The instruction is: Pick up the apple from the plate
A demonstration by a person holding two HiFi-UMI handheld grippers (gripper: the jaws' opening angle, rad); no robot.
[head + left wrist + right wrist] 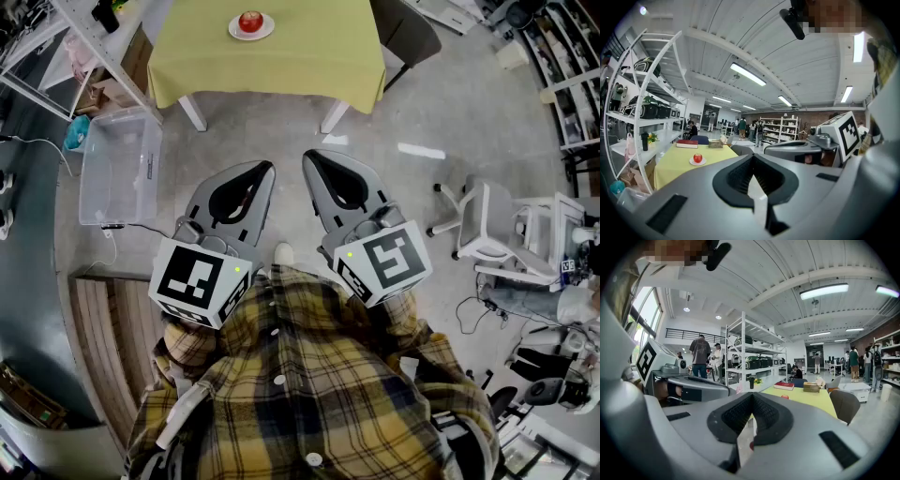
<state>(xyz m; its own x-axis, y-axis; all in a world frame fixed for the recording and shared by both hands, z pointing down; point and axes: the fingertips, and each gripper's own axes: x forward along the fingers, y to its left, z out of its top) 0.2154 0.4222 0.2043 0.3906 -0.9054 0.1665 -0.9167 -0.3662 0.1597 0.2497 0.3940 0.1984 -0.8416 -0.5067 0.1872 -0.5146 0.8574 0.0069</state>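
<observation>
A red apple sits on a small white plate on a table with a yellow-green cloth, far ahead across bare floor. Both grippers are held close to my body, well short of the table. The left gripper and the right gripper are side by side, each shut with nothing between its jaws. In the left gripper view the apple shows left of the shut left gripper. In the right gripper view the apple peeks just over the shut right gripper.
A clear plastic bin stands on the floor left of the table, beside a white shelf rack. A grey chair is at the table's right end. A white chair stands to my right. A red book lies on the table.
</observation>
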